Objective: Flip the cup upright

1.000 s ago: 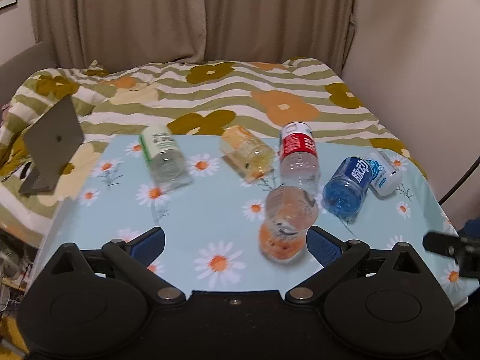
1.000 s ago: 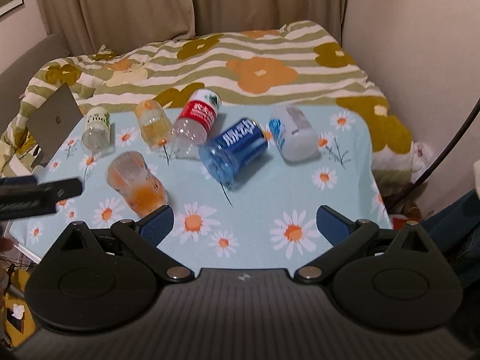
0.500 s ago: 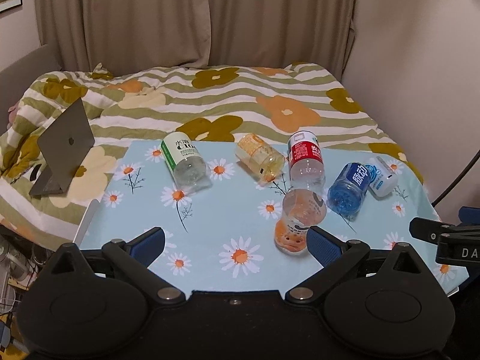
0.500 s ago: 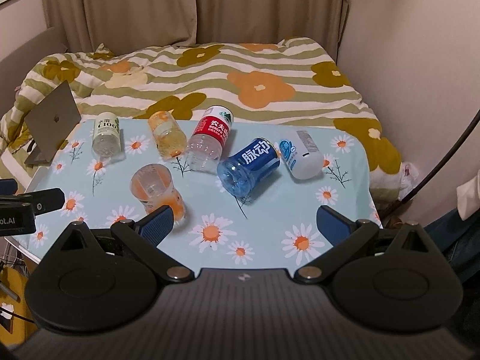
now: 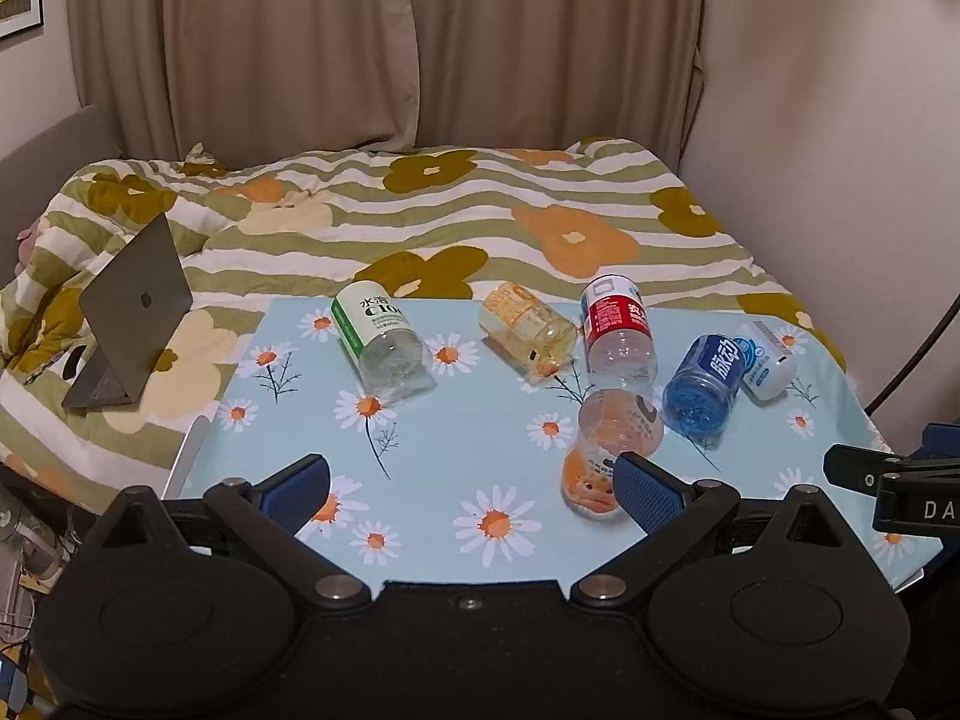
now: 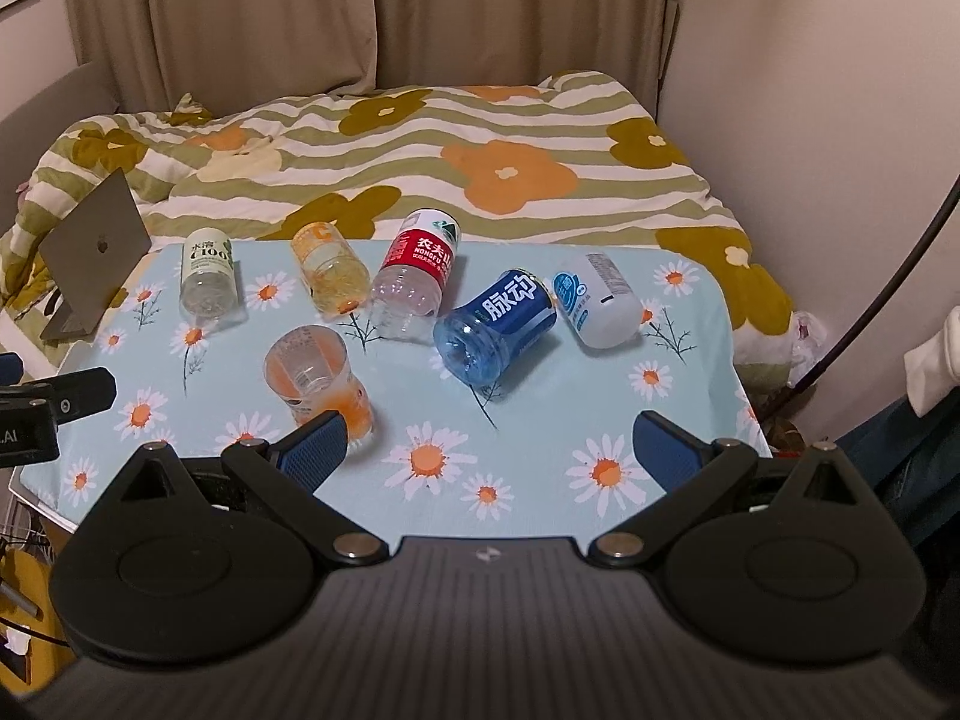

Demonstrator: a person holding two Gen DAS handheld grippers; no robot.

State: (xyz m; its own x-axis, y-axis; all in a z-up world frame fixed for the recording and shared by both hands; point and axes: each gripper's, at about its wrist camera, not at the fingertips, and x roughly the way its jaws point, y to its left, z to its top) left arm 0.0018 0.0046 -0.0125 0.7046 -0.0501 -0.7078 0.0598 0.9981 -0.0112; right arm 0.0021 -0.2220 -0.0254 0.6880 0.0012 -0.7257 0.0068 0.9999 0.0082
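Note:
Several cut-bottle cups lie on their sides on a daisy-print table (image 5: 456, 438): green-label (image 5: 375, 330), yellow (image 5: 525, 327), red-label (image 5: 618, 327), blue (image 5: 705, 381) and white (image 5: 765, 357). An orange-print clear cup (image 5: 609, 444) stands nearest, its wide clear end up; it also shows in the right wrist view (image 6: 315, 375). My left gripper (image 5: 471, 489) is open and empty, back from the table's near edge. My right gripper (image 6: 489, 444) is open and empty, its left finger just in front of the orange cup.
A bed with a striped floral blanket (image 5: 450, 210) lies behind the table. An open laptop (image 5: 129, 312) stands on the bed at the left. A wall (image 5: 840, 150) and a black cable (image 6: 888, 288) are at the right. Curtains hang at the back.
Both grippers have pulled back and up from the table; the cups look smaller and farther. The orange-print cup stands where it was. Both grippers stayed open.

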